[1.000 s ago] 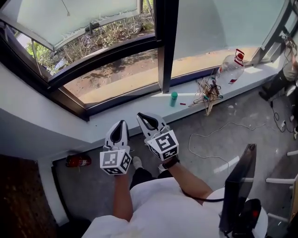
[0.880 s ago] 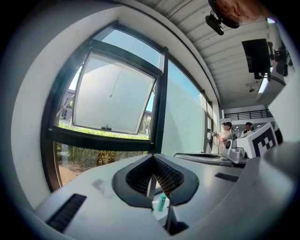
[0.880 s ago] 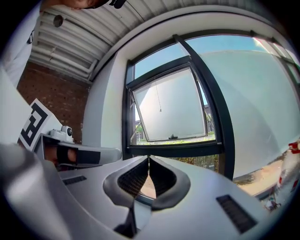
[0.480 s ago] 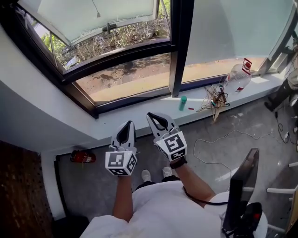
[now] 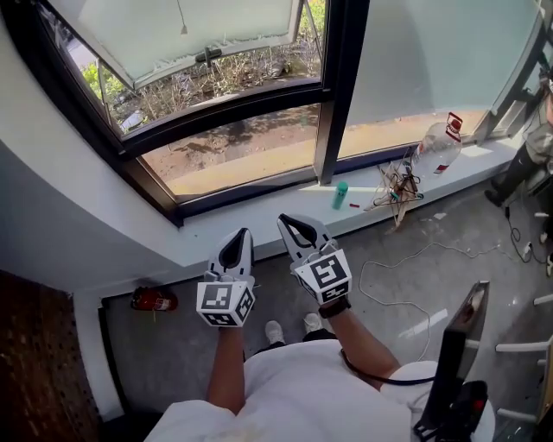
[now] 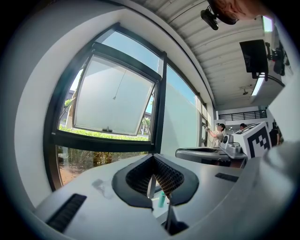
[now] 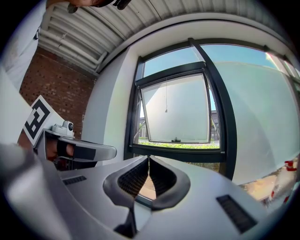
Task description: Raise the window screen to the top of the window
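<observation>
The window screen is a pale panel in the out-tilted sash of the dark-framed window, up at the left. A thin pull cord hangs in front of it. Both gripper views also show the window screen, well ahead of the jaws. My left gripper and right gripper are held side by side below the sill, apart from the window. Both point level at it. The left gripper is shut with nothing in it, and so is the right gripper.
On the white sill stand a small green bottle, a tangle of wire hangers and a clear plastic bottle. A red object and a white cable lie on the floor. A dark stand is at my right.
Both grippers have drifted a little toward the window, still shut and empty. The head view has shifted, and the window now sits further right in it.
</observation>
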A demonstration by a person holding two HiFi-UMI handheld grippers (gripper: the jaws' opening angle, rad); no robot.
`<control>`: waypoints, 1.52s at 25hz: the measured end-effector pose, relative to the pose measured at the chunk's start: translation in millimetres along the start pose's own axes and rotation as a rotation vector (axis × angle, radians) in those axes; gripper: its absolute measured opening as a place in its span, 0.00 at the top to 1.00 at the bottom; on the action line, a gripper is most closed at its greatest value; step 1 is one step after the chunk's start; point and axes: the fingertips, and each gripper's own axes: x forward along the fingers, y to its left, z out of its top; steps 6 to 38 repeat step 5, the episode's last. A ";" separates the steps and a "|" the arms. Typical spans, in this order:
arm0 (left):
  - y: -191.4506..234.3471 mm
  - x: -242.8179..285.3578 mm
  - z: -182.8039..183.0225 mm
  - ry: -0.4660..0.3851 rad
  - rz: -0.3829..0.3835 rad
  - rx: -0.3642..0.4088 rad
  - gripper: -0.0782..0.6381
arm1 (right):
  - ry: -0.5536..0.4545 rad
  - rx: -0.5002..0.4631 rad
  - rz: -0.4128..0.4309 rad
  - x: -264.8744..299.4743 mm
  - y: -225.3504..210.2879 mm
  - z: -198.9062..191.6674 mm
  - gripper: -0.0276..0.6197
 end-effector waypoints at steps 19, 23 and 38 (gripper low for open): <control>0.5 3.5 -2.2 0.005 -0.033 -0.003 0.89 | 0.024 0.003 -0.040 -2.1 -6.5 -7.7 0.96; 0.5 3.5 -2.2 0.005 -0.033 -0.003 0.89 | 0.024 0.003 -0.040 -2.1 -6.5 -7.7 0.96; 0.5 3.5 -2.2 0.005 -0.033 -0.003 0.89 | 0.024 0.003 -0.040 -2.1 -6.5 -7.7 0.96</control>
